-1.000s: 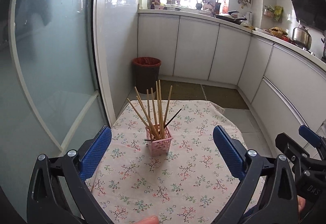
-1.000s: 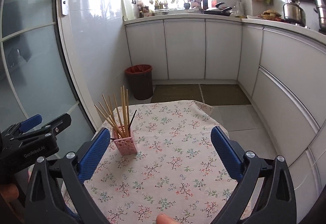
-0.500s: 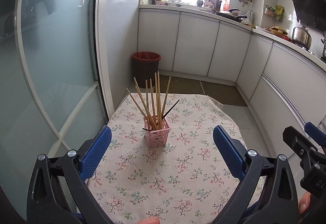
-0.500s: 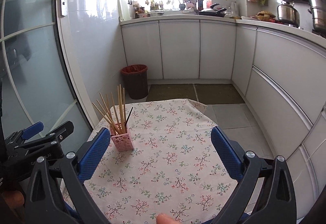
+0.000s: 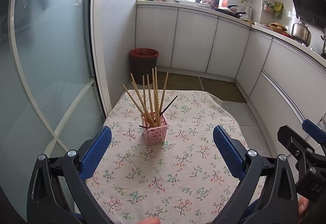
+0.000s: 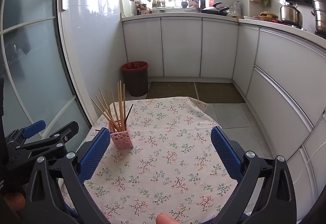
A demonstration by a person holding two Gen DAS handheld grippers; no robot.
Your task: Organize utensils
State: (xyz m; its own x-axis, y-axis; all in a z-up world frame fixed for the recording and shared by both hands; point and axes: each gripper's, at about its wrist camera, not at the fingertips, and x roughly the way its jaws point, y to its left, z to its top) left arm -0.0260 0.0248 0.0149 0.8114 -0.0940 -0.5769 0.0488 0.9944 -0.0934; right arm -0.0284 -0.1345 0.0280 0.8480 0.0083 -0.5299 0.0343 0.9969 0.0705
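A pink perforated holder [image 5: 155, 132] [image 6: 121, 139] stands on the floral tablecloth [image 5: 183, 165] [image 6: 163, 154]. Several wooden chopsticks [image 5: 150, 97] [image 6: 120, 101] and one dark chopstick [image 5: 169, 104] [image 6: 128, 112] lean upright in it. Another dark stick pokes out of its left side. My left gripper [image 5: 162, 149] hangs open above the near half of the table, the holder just ahead between its fingers. My right gripper [image 6: 160, 151] is open too, with the holder ahead by its left finger. Neither holds anything.
A frosted glass door [image 5: 51, 61] [image 6: 36, 57] runs along the table's left. White kitchen cabinets [image 5: 195, 40] [image 6: 181, 46] curve round the back and right. A dark bin with a red liner [image 5: 143, 65] [image 6: 135, 78] stands on the floor beyond the table.
Both grippers have drawn back and risen, so the holder looks smaller and farther off. More of the tablecloth shows. Both stay open.
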